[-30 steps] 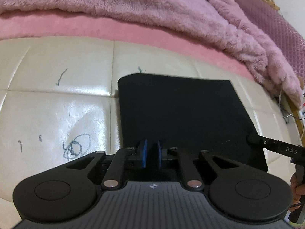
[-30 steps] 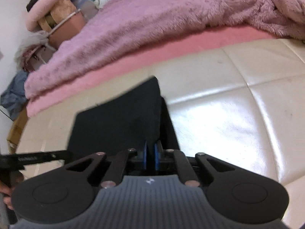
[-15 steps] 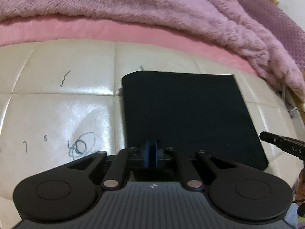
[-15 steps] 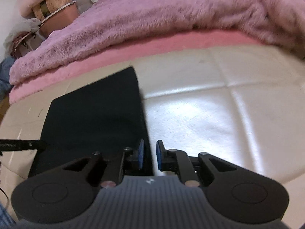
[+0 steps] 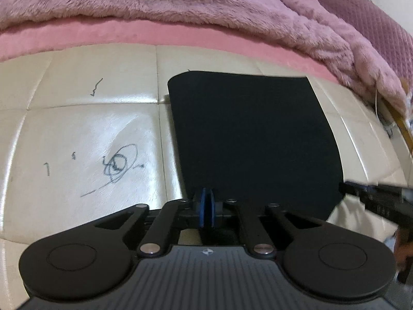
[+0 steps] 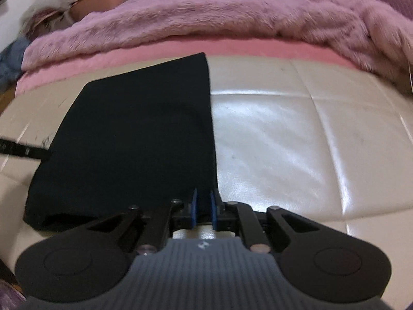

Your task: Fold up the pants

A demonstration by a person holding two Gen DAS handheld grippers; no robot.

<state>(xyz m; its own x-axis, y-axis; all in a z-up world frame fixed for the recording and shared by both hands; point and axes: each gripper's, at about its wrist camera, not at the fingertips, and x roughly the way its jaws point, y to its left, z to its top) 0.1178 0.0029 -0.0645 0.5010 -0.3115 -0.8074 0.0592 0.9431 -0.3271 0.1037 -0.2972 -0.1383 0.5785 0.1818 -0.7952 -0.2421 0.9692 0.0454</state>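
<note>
The black pants (image 5: 253, 139) lie folded into a flat rectangle on the cream leather surface (image 5: 85, 134). They also show in the right wrist view (image 6: 134, 139). My left gripper (image 5: 206, 208) is at the near left corner of the fold, its blue pads pressed together; whether cloth sits between them is hidden. My right gripper (image 6: 203, 208) is at the near right corner, its blue pads a little apart with the cloth edge between them. The right gripper's finger (image 5: 374, 196) shows at the right edge of the left wrist view.
A fluffy pink-purple blanket (image 5: 180, 7) and a pink sheet edge (image 5: 77, 38) run along the far side. Pen scribbles (image 5: 118, 162) mark the leather left of the pants. Clutter and a bag (image 6: 85, 2) sit at the far left.
The pants have settled flat into the folded rectangle. My right gripper's pads have opened slightly and it has swung to face the right edge. My left gripper's pads have closed together.
</note>
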